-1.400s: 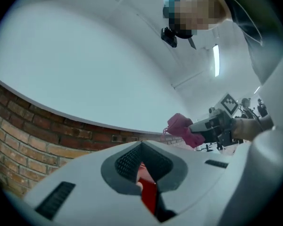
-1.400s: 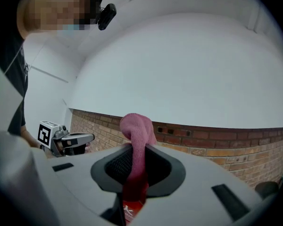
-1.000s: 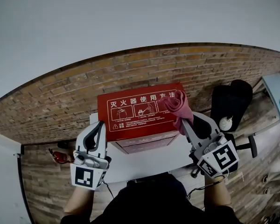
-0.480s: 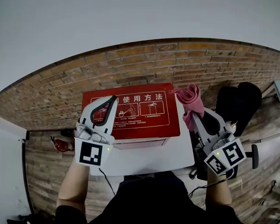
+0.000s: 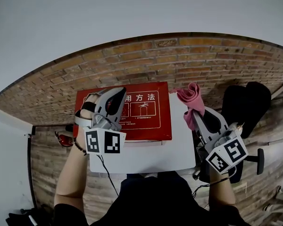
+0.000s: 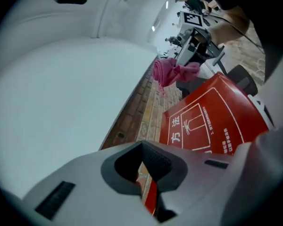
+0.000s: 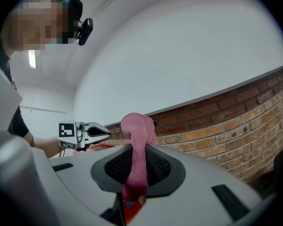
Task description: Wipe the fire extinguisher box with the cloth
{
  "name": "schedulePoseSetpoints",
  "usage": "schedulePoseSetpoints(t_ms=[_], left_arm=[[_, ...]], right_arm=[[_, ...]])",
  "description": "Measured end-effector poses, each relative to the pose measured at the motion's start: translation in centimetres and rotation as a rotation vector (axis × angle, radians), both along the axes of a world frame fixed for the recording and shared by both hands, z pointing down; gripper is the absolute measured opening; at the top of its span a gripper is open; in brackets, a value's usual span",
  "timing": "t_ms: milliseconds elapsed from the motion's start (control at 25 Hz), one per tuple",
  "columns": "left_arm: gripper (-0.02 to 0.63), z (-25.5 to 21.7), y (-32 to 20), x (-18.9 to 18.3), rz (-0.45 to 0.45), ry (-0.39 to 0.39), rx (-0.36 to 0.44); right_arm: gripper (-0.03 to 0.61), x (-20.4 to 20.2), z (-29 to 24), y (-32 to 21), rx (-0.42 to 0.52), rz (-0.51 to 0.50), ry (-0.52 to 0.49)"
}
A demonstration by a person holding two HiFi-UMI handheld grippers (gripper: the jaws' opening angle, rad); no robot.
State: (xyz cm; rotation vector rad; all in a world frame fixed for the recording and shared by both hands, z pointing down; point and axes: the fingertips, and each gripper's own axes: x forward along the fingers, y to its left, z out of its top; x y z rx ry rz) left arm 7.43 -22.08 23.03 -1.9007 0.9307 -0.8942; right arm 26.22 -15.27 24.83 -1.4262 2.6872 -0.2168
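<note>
The red fire extinguisher box (image 5: 146, 113) lies flat on a white stand (image 5: 146, 153), its lid printed with white characters and pictures. My left gripper (image 5: 119, 94) hangs over the box's left part, jaws shut with nothing between them; in the left gripper view the closed jaws (image 6: 146, 173) point along the box lid (image 6: 212, 117). My right gripper (image 5: 192, 119) is shut on a pink cloth (image 5: 191, 98), which bunches up beside the box's far right corner. The cloth (image 7: 137, 140) passes between the jaws in the right gripper view.
Brick paving (image 5: 188, 60) surrounds the stand, and a pale wall (image 5: 132, 13) rises behind it. A black chair (image 5: 245, 108) stands at the right. A small red object (image 5: 64, 139) lies on the floor at the left.
My left gripper has moved forward from the stand's near edge to over the box's left part. The right gripper carried the cloth from the lid's right corner to just off the box's right side.
</note>
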Motion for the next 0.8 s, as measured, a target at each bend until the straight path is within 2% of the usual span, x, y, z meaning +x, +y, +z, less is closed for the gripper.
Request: schedulePoseSetpoints(t_ms=[200, 360, 640, 800], left_arm=[[0.018, 2.8, -1.2, 1.0, -0.003, -0.137, -0.106], [0.018, 4.9, -1.6, 1.2, -0.005, -0.202, -0.178], [0.018, 5.2, -1.9, 1.2, -0.007, -0.173, -0.226], [0.018, 5.1, -1.8, 1.2, -0.013, -0.146, -0.232]], right_arm=[[0.072, 1.3, 1.8, -0.7, -0.045, -0.002, -0.016], [0.072, 2.1, 3.7, -1.0, -0.090, -0.005, -0.035], [0.072, 2.3, 6.7, -2.2, -0.175, -0.035, -0.128], [0.072, 1.4, 8.4, -3.8, -0.277, -0.072, -0.224]])
